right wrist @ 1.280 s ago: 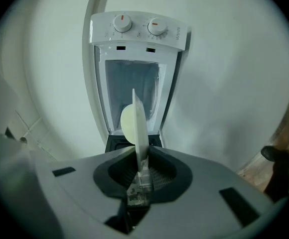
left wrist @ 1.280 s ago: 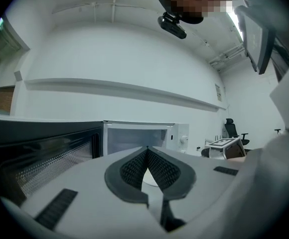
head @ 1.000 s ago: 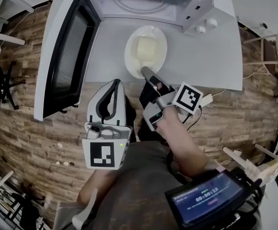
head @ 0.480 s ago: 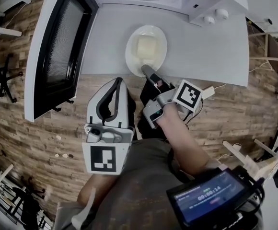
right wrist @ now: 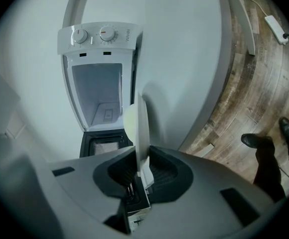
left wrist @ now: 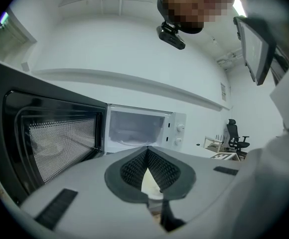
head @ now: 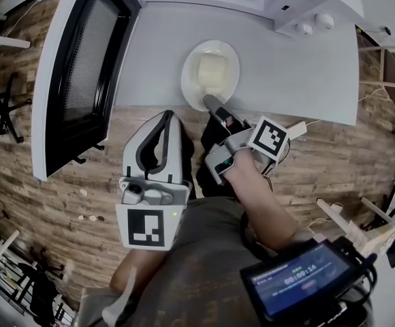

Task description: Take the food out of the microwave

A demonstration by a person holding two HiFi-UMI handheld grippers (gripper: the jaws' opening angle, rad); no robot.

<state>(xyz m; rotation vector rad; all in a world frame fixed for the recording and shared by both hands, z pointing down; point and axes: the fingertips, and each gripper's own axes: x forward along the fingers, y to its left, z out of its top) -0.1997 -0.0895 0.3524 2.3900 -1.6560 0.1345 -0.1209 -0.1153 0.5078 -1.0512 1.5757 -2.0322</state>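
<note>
As your right hand-held gripper (head: 211, 102), jaws opening on the plate (head: 188, 80) rim, rests the food (head: 211, 72) on the surface (head: 286, 73), full release seems next; left hand-held gripper (head: 165, 116) pinched together, empty.

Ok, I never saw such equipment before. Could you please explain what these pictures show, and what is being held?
There is no robot: a person holds a two-fingered gripper in each hand. One picture comes from a camera on the person's head, looking down; the other two come from cameras riding on the grippers. On the white table stand a microwave with its door open and a plate carrying a pale block of food. The right gripper has the plate's near rim between its fingers, which are just opening. The left gripper hangs just short of the table's edge, fingers together, empty.
</note>
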